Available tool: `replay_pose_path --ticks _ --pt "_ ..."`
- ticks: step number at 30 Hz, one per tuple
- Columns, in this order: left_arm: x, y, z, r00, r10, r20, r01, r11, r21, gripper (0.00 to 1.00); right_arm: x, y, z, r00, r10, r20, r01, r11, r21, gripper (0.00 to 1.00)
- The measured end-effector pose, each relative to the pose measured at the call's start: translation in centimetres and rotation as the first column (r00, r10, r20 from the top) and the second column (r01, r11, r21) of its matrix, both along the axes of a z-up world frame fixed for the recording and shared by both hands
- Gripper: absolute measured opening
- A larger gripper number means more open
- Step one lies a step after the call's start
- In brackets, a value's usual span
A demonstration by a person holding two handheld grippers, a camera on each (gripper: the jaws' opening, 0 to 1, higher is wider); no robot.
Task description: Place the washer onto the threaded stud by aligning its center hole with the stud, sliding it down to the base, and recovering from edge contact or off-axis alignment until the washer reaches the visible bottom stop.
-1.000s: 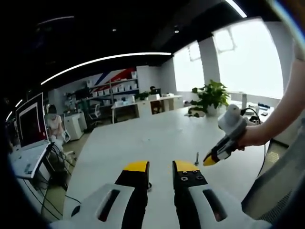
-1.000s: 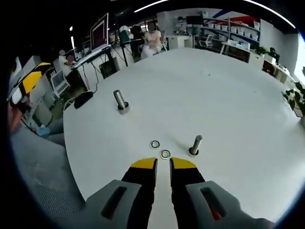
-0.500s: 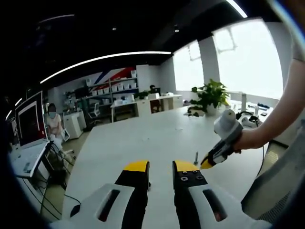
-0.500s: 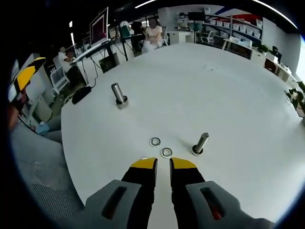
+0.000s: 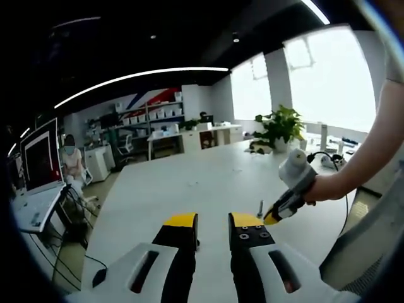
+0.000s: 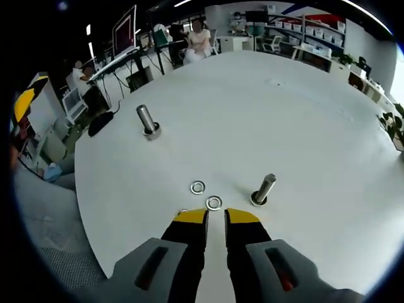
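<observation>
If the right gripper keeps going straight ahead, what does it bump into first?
Probably the small silver metal washer lying flat on the round white table, just beyond the right gripper; depth is hard to judge.

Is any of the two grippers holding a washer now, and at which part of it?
Nothing is held. The right gripper has a narrow empty gap between its jaws, just short of the nearest washer lying flat on the table. The left gripper is empty too.

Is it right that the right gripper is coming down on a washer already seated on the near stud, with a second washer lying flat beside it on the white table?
Not quite. In the right gripper view the near washer lies flat on the white table, left of the near stud, not seated on it. The second washer does lie flat beside it, ahead of the right gripper.
</observation>
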State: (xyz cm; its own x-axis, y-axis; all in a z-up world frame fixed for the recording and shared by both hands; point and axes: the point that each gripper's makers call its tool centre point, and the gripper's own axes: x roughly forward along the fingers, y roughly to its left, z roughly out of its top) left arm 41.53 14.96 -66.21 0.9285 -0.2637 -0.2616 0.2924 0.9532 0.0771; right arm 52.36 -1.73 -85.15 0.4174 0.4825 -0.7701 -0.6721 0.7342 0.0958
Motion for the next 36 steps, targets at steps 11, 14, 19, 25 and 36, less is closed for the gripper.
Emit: replay_pose_path --ticks 11,14,19,25,36 --pt "0.0 0.0 -0.3 1.0 0.001 -0.014 -0.001 1.0 -0.003 0.17 0.6 0.0 -1.0 1.0 -0.001 -0.017 0.0 1.0 -0.031 0.11" --pt "0.0 -0.1 -0.5 1.0 -0.003 -0.019 0.003 1.0 0.002 0.17 0.7 0.0 -1.2 1.0 0.001 -0.02 -0.002 0.999 -0.037 0.11" --pt "-0.1 -0.6 -0.3 1.0 -0.02 -0.011 0.02 1.0 0.019 0.17 0.7 0.1 -1.8 0.999 0.01 -0.03 -0.011 0.999 -0.048 0.11" --pt "0.0 -0.5 -0.7 1.0 -0.022 -0.023 0.022 0.999 0.025 0.17 0.5 0.5 -2.1 0.999 0.036 -0.03 -0.038 0.997 -0.063 0.11" --pt "-0.1 -0.7 -1.1 0.999 -0.033 -0.035 0.034 0.999 0.029 0.17 1.3 1.1 -2.1 0.999 0.038 -0.021 -0.039 0.997 -0.059 0.11"
